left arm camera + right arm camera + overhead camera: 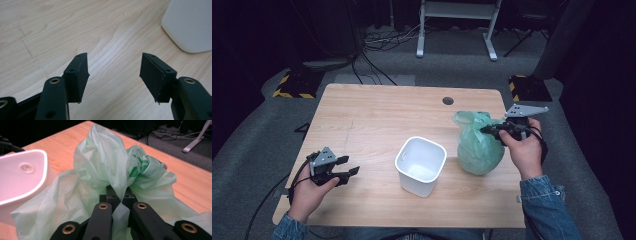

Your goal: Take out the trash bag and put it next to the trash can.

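A full green plastic bag stands on the wooden table at the right. My right gripper is shut on the gathered neck of the green bag, its jaws pinching the plastic from the right side. A white bin, empty and upright, sits in the middle of the table, just left of the bag; the white bin also stands at the left of the right gripper view. My left gripper rests low at the front left, open, with nothing between its fingers. The white bin lies ahead of it to the right.
A round cable hole lies near the table's far edge. Beyond the table stand a white frame, loose cables on the grey floor and two yellow-black striped blocks.
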Demonstrator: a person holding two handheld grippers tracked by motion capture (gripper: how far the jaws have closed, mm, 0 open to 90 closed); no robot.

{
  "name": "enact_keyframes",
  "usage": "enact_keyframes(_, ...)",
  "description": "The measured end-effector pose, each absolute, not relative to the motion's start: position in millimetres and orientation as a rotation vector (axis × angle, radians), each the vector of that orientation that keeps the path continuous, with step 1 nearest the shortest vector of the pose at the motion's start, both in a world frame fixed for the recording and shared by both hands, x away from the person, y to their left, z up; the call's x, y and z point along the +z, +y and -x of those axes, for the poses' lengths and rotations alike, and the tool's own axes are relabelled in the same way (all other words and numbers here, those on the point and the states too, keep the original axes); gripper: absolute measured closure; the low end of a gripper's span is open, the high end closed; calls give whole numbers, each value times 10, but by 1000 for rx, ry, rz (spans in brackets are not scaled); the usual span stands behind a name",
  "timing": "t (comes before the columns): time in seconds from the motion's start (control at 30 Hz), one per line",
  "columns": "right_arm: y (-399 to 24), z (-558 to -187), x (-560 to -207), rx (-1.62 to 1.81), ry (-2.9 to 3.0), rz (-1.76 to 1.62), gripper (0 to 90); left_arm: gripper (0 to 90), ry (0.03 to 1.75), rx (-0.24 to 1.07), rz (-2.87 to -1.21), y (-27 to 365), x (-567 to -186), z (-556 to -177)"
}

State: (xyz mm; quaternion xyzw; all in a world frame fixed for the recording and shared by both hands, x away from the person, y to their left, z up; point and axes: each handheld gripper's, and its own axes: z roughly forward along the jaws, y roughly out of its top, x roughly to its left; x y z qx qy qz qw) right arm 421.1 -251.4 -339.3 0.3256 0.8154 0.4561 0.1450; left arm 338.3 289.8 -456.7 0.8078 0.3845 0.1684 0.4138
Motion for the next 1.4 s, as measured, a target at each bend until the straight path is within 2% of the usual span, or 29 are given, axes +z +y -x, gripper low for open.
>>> enact_keyframes(0.27,-2275,-4322,-3588,1305,2406,-941,851,398,960,421,-2039,2894,-4573,-3385)
enact_keyframes(0.33,-2223,-4336,-3585,1302,2404,-939,767,398,965,417,-2033,2895,-4573,-3381)
enact_keyframes(0.37,-2195,-4347,-3574,1300,2388,-952,642,398,967,413,-2029,2898,-4574,-3381)
enact_keyframes(0.4,-2195,-4347,-3574,1300,2388,-952,642,398,966,413,-2030,2903,-4574,-3381)
enact_keyframes(0.5,-2188,-4327,-3532,1304,2359,-951,480,399,971,414,-2026,2907,-4575,-3379)
enact_keyframes(0.6,-2211,-4272,-3461,1288,2318,-953,395,398,968,410,-2025,2898,-4579,-3384)
enact_keyframes(0.93,-2530,-3969,-3184,1295,2189,-961,351,397,968,407,-2027,2895,-4576,-3384)
enact_keyframes(1.13,-2701,-3784,-3290,1252,2205,-983,348,383,962,410,-2046,2919,-4568,-3359)
enact_keyframes(1.4,-2944,-3624,-3602,1184,2230,-1062,328,354,985,413,-2044,2999,-4579,-3306)
